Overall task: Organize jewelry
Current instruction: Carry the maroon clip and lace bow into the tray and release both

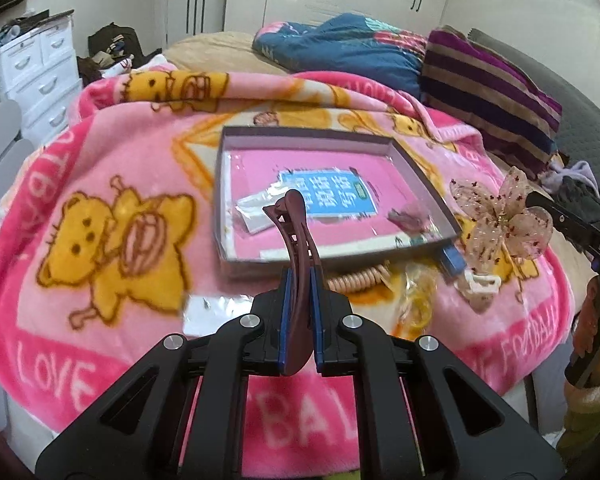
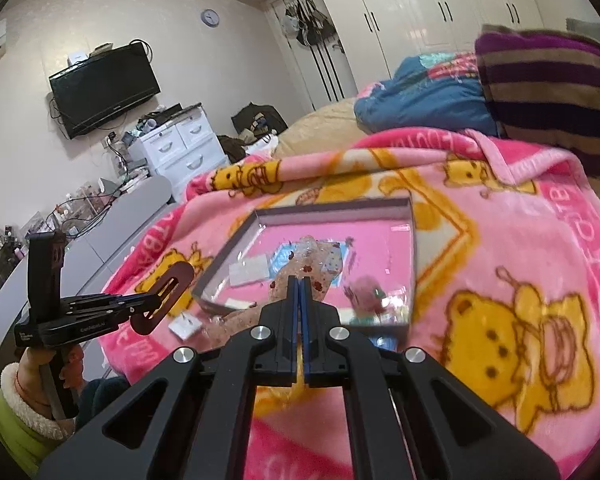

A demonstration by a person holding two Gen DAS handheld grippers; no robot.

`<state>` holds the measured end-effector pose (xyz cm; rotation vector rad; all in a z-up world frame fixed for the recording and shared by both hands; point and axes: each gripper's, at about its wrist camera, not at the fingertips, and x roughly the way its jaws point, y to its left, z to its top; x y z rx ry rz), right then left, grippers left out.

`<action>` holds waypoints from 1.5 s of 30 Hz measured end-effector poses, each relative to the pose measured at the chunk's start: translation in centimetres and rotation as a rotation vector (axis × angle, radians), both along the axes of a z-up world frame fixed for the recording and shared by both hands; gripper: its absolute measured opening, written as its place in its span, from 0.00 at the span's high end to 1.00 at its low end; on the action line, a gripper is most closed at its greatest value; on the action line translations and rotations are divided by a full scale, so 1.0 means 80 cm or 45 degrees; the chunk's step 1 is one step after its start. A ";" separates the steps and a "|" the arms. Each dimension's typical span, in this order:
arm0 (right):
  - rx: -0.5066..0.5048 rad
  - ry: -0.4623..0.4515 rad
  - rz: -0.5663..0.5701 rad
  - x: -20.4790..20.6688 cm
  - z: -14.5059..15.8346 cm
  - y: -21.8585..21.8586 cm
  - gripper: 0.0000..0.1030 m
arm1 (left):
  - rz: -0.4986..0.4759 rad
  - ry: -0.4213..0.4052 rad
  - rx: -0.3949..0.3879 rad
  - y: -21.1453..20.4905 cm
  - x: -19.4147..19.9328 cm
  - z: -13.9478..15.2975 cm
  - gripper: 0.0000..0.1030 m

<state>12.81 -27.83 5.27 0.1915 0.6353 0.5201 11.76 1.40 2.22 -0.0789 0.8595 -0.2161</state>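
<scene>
My left gripper (image 1: 300, 280) is shut on a dark red hair clip (image 1: 296, 224), which curves up from between the blue pads; both hang above the near edge of a shallow grey box (image 1: 224, 184). The right wrist view shows this gripper (image 2: 148, 305) and clip (image 2: 180, 274) from the side, left of the box (image 2: 332, 205). My right gripper (image 2: 299, 280) is shut on a sheer bow with red dots (image 2: 306, 258), held over the box's near side. That bow (image 1: 504, 216) appears off the box's right corner in the left wrist view, on the right gripper's black tip (image 1: 540, 202).
The box lies on a pink bear-print blanket (image 1: 100, 184) and holds a blue booklet (image 1: 332, 192) and small packets. Near it lie a peach coil tie (image 1: 356, 280), yellow hair ties (image 1: 416, 304), a white claw clip (image 1: 480, 284) and a carded packet (image 1: 208, 312). Folded bedding (image 1: 488, 88) lies behind.
</scene>
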 end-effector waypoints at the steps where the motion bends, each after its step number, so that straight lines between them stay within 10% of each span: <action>1: -0.004 -0.016 -0.004 0.004 0.004 0.002 0.99 | 0.006 -0.004 -0.002 0.002 0.004 0.003 0.97; 24: -0.005 -0.060 -0.084 0.090 0.011 0.004 0.99 | -0.009 -0.053 -0.065 -0.013 0.085 0.024 0.97; 45: -0.058 0.092 -0.191 0.164 -0.048 0.006 0.99 | -0.102 0.100 -0.053 -0.060 0.143 -0.048 0.97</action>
